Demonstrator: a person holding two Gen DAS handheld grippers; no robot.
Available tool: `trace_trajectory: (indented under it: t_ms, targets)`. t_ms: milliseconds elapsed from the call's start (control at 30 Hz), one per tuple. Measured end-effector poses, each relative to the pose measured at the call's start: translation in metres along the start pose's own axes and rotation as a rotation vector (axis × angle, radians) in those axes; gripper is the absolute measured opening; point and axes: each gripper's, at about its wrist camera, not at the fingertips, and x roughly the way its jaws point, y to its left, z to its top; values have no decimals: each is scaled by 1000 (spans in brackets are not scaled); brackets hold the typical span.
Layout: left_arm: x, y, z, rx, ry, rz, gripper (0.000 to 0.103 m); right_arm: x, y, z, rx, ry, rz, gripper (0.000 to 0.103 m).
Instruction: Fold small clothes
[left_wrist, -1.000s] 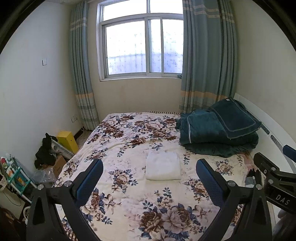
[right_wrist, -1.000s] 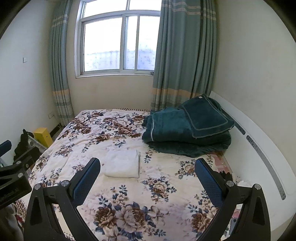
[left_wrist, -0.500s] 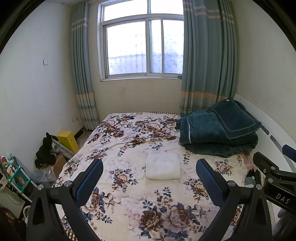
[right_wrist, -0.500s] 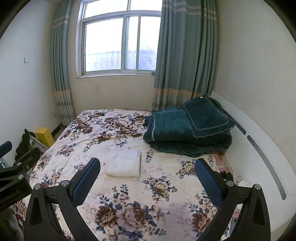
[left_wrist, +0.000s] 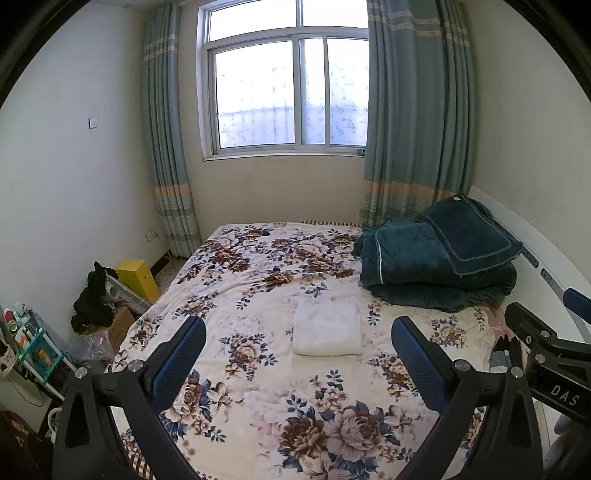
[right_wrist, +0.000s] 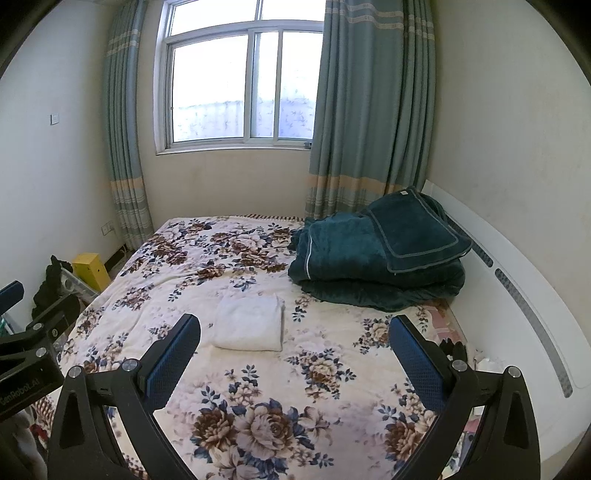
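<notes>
A white cloth (left_wrist: 327, 326) lies folded into a neat rectangle in the middle of the floral bed (left_wrist: 258, 273); it also shows in the right wrist view (right_wrist: 249, 328). My left gripper (left_wrist: 298, 349) is open and empty, held above the near part of the bed, short of the cloth. My right gripper (right_wrist: 294, 345) is open and empty too, held beside it to the right. Each gripper shows at the edge of the other's view.
A folded dark green quilt (left_wrist: 436, 262) with a pillow on top sits at the bed's far right by the white headboard (right_wrist: 517, 295). A yellow box (left_wrist: 138, 273), black clothes and a small shelf stand on the floor at the left. Window and curtains are behind.
Both grippers have drifted slightly, so the views shift a little. The cloth has not moved and both grippers stay open.
</notes>
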Motion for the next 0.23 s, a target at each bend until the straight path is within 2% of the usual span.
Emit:
trace_trajectory:
  t_ms: [233]
  targets:
    - [-2, -1, -1, 1, -6, -1, 103, 0, 0, -1, 1, -1, -1, 103]
